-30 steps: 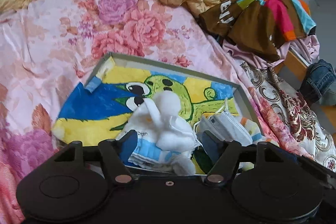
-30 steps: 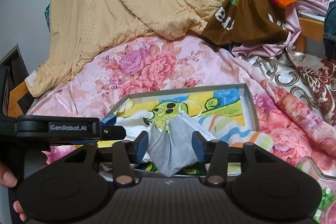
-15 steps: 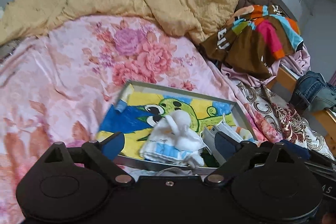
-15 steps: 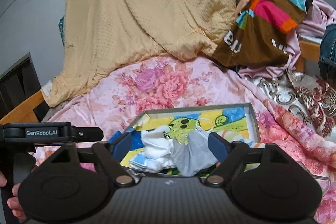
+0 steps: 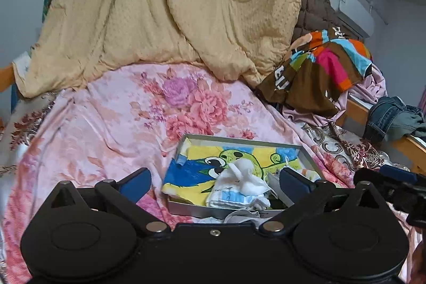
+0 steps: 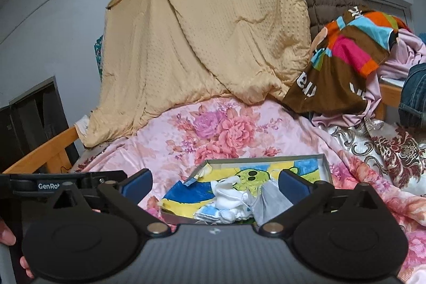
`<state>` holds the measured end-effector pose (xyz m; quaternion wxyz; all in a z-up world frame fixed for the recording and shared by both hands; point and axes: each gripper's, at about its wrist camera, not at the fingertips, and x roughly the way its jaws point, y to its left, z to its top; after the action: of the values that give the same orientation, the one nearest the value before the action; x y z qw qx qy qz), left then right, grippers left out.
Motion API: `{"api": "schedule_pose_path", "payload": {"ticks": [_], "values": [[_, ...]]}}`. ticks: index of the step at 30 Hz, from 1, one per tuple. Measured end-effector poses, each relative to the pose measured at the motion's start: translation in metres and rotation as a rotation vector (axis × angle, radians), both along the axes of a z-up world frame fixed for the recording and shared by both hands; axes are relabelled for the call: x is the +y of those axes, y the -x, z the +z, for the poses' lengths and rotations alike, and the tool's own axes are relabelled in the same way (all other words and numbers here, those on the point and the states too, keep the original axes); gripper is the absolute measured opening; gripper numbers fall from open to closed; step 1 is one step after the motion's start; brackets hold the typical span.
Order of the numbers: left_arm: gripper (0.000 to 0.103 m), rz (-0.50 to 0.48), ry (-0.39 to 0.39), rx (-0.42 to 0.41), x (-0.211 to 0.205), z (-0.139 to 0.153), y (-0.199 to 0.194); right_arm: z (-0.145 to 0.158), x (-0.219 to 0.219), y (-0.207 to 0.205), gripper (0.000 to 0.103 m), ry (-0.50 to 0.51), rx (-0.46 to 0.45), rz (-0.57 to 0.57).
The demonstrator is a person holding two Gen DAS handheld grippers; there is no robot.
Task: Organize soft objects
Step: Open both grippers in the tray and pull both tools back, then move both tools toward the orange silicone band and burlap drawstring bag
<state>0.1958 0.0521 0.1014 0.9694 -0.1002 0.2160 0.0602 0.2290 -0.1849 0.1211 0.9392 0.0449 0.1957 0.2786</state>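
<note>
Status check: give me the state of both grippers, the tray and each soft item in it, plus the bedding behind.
left gripper: jaws opening, nothing between them
right gripper: jaws opening, nothing between them
tray: flat on the floral sheet, lined with a cartoon picture
white cloth: crumpled, lying in the tray
grey face mask: lying in the tray, beside the white cloth
floral sheet: spread, wrinkled
yellow blanket: hung up behind the bed

Smooth grey metal-looking tray (image 5: 223,210), soft white cloth (image 5: 239,190) crumpled inside, sheeny pink floral bedsheet (image 5: 111,124), dimpled matt tan blanket (image 5: 173,4), matt black plastic tool (image 5: 213,184), bare wooden bed rail (image 6: 40,153)
</note>
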Motion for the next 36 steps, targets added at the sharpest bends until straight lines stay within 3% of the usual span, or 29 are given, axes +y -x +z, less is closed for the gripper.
{"api": "schedule_pose_path", "payload": {"ticks": [10, 23, 36], "values": [[0.102, -0.032, -0.021, -0.015, -0.002, 0.004, 0.043, -0.002, -0.029, 0.046, 0.103, 0.017, -0.082, -0.072], [0.102, -0.096, -0.001, 0.009, -0.016, -0.009, 0.067, -0.017, -0.052, 0.092, 0.103, -0.015, -0.074, -0.119], [0.102, -0.180, -0.043, 0.012, -0.033, -0.024, 0.082, -0.036, -0.055, 0.119, 0.103, -0.007, -0.020, -0.167]]}}
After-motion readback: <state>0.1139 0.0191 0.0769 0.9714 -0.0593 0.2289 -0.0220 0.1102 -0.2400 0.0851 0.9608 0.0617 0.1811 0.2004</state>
